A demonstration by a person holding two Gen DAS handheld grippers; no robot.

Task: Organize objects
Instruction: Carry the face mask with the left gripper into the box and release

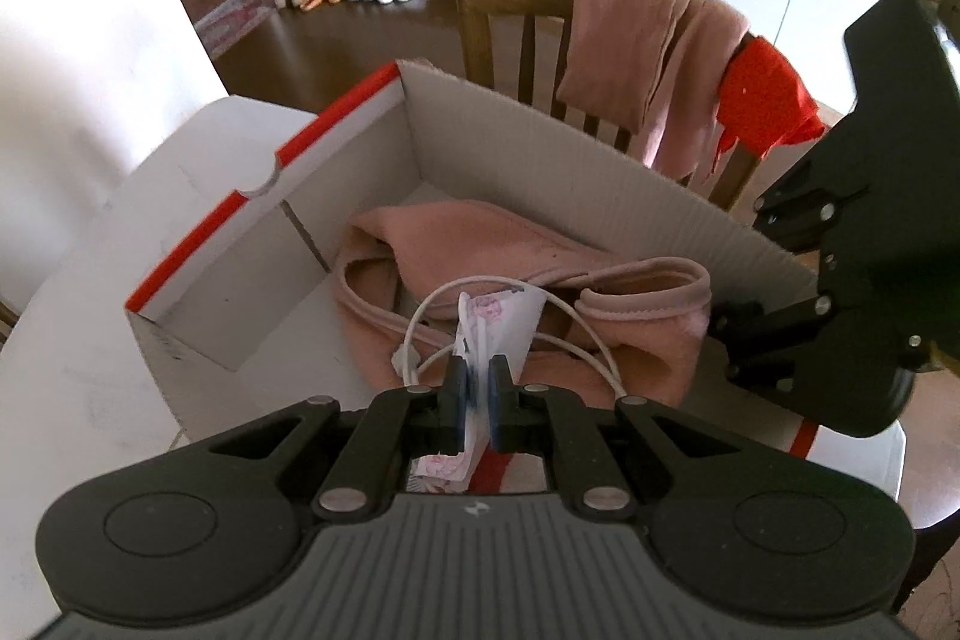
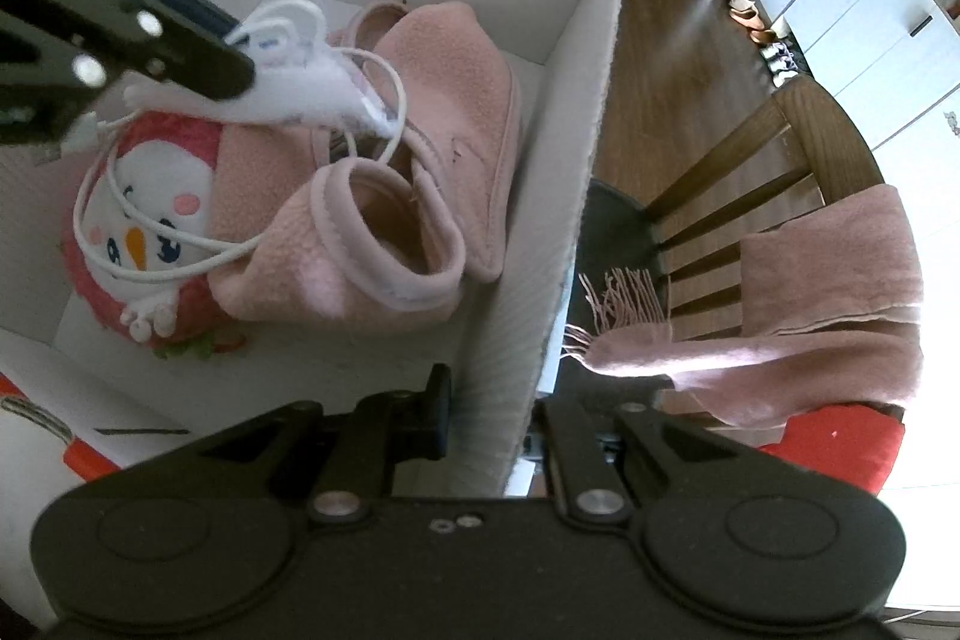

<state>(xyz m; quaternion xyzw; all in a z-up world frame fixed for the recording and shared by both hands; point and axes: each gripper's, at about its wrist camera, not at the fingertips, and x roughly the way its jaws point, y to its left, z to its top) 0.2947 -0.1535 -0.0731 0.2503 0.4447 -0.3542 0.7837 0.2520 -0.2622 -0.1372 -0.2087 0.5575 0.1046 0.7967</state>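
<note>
At the bottom of both wrist views, nearest the lens, the two black grippers are filling the frame. The left gripper (image 1: 477,388) is pinching a small white packet with pink print (image 1: 492,322) together with a looped white cable (image 1: 564,334), its blue pads pressed tight on them, and is holding them over the middle of the box. The right gripper (image 2: 486,418) is gripping the box's right wall, one finger inside and one outside, jaws nearly together on the cardboard.

One white cardboard box with orange-red edging (image 1: 198,244) is sitting open on one white table (image 1: 78,388), taking up the centre of the left view and the upper left of the right view. Inside it, two pink fleece slippers (image 2: 456,100) are lying side by side across the middle, and one round pink plush with a snowman face (image 2: 150,214) is lying at the lower left of the right view, touching the nearer slipper. The cable is trailing down over the plush.

Beyond the box, one wooden chair (image 1: 510,16) is carrying one pink scarf (image 1: 636,58) and one red cloth (image 1: 762,94), at upper right.
</note>
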